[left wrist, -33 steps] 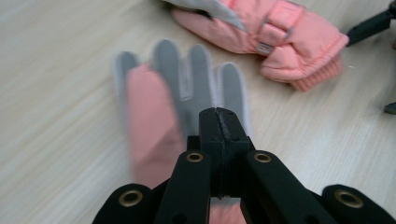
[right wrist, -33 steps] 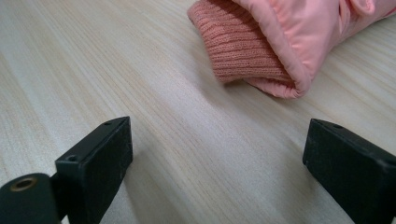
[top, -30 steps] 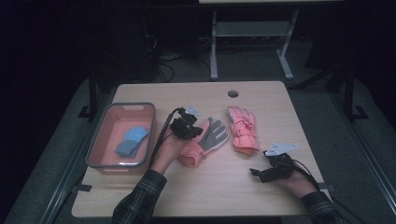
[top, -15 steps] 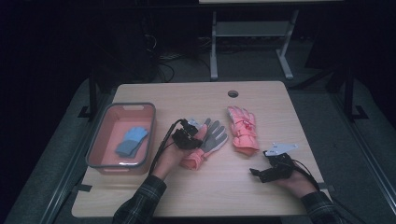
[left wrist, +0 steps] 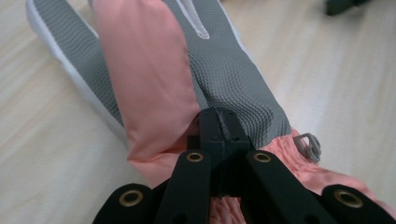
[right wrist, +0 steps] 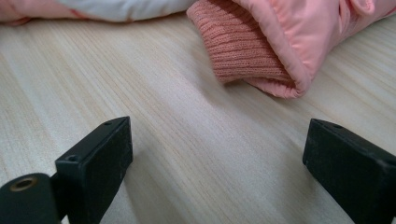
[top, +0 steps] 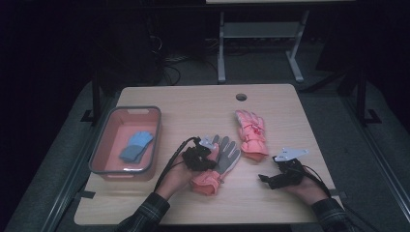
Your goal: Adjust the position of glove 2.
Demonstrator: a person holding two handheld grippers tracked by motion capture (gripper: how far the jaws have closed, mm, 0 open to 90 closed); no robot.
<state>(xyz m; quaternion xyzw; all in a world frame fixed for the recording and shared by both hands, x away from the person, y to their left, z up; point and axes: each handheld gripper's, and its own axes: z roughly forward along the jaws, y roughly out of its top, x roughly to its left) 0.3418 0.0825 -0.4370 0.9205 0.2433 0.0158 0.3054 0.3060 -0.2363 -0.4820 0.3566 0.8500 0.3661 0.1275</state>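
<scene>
A pink winter glove with a grey palm lies palm up at mid-table, cuff toward the person. My left gripper rests on it, jaws shut and pinching the grey palm fabric just above the cuff. In the left gripper view the black jaws meet on that glove, beside a grey clip. The second pink glove lies back up to the right. My right gripper stands open low over bare wood, pointing at that glove's knitted cuff with nothing between its jaws.
A pink bin with a grey rim stands at the table's left and holds a blue glove. A round cable hole sits near the far edge. Bare wood stretches behind the gloves.
My left gripper has come down and toward the person along the grey-palmed glove, which has shifted slightly the same way. The right gripper has not moved.
</scene>
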